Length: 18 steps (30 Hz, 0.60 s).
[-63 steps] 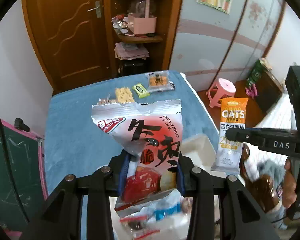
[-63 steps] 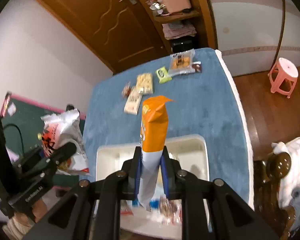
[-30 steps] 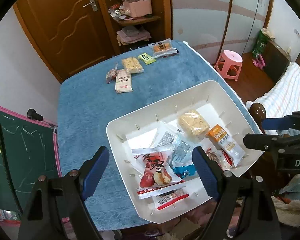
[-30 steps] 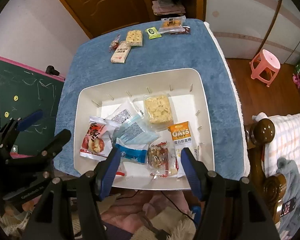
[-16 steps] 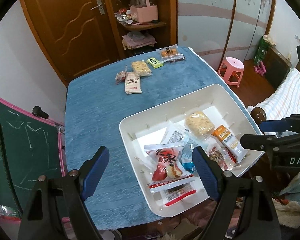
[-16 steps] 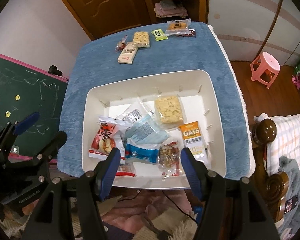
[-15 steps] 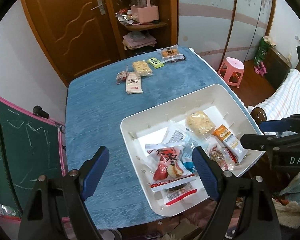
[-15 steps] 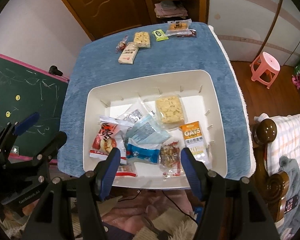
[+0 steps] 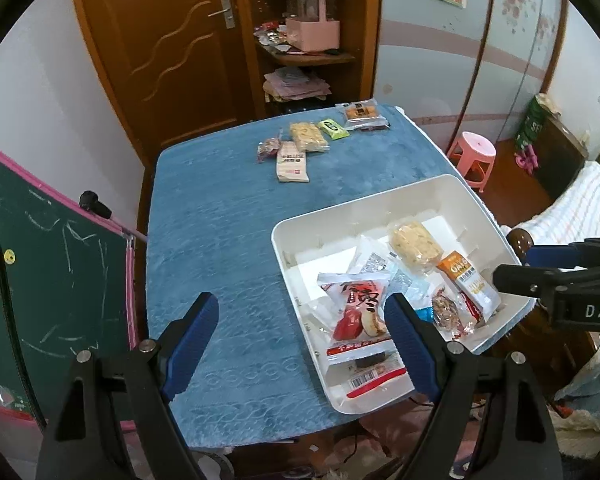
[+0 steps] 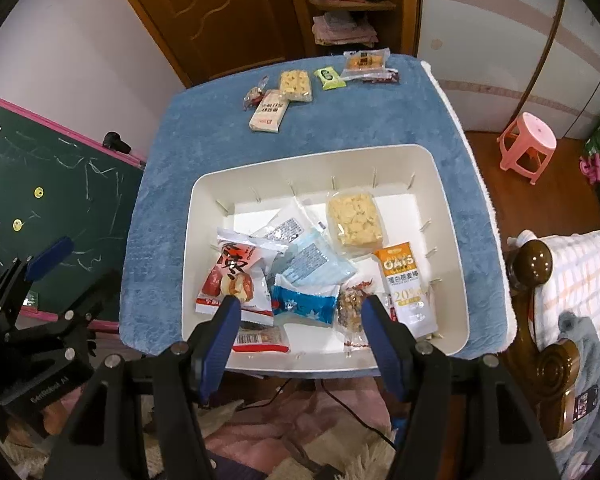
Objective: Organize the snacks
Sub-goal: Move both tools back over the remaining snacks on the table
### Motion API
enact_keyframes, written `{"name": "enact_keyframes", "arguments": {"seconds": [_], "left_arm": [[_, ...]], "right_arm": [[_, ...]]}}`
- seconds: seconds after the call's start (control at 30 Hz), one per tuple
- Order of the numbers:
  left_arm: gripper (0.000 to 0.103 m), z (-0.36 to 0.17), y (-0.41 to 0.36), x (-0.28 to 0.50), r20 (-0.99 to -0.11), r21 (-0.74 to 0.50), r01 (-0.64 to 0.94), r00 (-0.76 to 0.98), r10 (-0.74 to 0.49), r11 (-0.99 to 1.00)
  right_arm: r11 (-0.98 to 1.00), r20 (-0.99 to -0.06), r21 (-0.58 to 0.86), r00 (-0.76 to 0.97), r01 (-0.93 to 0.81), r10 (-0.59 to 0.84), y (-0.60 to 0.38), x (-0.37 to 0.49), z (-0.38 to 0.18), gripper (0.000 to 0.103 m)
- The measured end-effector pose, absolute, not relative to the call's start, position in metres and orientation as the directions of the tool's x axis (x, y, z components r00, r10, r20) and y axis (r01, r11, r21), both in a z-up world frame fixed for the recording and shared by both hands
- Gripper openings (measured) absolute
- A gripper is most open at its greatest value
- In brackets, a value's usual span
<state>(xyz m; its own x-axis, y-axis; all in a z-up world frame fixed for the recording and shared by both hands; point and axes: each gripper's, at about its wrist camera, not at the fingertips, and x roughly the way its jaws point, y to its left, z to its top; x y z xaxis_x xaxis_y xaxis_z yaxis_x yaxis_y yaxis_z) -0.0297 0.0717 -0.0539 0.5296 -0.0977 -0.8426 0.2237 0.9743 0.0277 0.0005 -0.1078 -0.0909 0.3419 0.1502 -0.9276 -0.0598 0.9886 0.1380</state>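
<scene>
**White bin holds the sorted snacks, both grippers empty above it**

White plastic forms the bin [image 10: 448, 240], which sits at the near end of the blue-covered tabletop [image 10: 204, 148]. The right wrist view looks almost straight down into it and shows every packet: a red-and-white date bag [image 10: 236, 276], a pale blue packet [image 10: 312, 264], a bright blue wrapper [image 10: 304, 304], a square of yellow crackers [image 10: 354, 220], an orange oat bar [image 10: 406, 288] and a nut bar [image 10: 352, 304]. The left wrist view sees the bin [image 9: 380, 200] from the side, pushed to the right of the frame, with more bare cloth [image 9: 220, 240] in front.

More snacks lie at the far end of the tabletop: a cream packet [image 10: 270, 112], a cracker pack [image 10: 296, 85], a green packet [image 10: 330, 78] and an orange biscuit pack [image 10: 364, 62]. A small wrapped sweet beside the cream packet is too small to make out. One barcode packet [image 10: 260, 338] in the bin is partly hidden behind a blue finger pad.

The left hand-held gripper [image 9: 302, 320] is spread wide and holds nothing. The right hand-held gripper [image 10: 296, 318] is spread about halfway, also empty, above the bin's near edge. Each gripper shows at the other view's edge, cut off by the frame.
</scene>
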Motion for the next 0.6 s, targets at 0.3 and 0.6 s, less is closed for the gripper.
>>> {"name": "enact_keyframes", "arguments": {"seconds": [0.3,0.6], "left_arm": [[0.084,-0.041,0.104,0.009,-0.826,-0.031,0.118,0.556,-0.092,0.993],[0.084,-0.031,0.106,0.095,-0.825,-0.013,0.068,0.564,-0.049,0.998]], "right_arm": [[0.988,-0.915,0.134,0.373,-0.083,0.155,-0.104,0.032,-0.075,0.063],[0.982,-0.908,0.135,0.380,-0.129,0.175,-0.102,0.139,-0.061,0.063]]}}
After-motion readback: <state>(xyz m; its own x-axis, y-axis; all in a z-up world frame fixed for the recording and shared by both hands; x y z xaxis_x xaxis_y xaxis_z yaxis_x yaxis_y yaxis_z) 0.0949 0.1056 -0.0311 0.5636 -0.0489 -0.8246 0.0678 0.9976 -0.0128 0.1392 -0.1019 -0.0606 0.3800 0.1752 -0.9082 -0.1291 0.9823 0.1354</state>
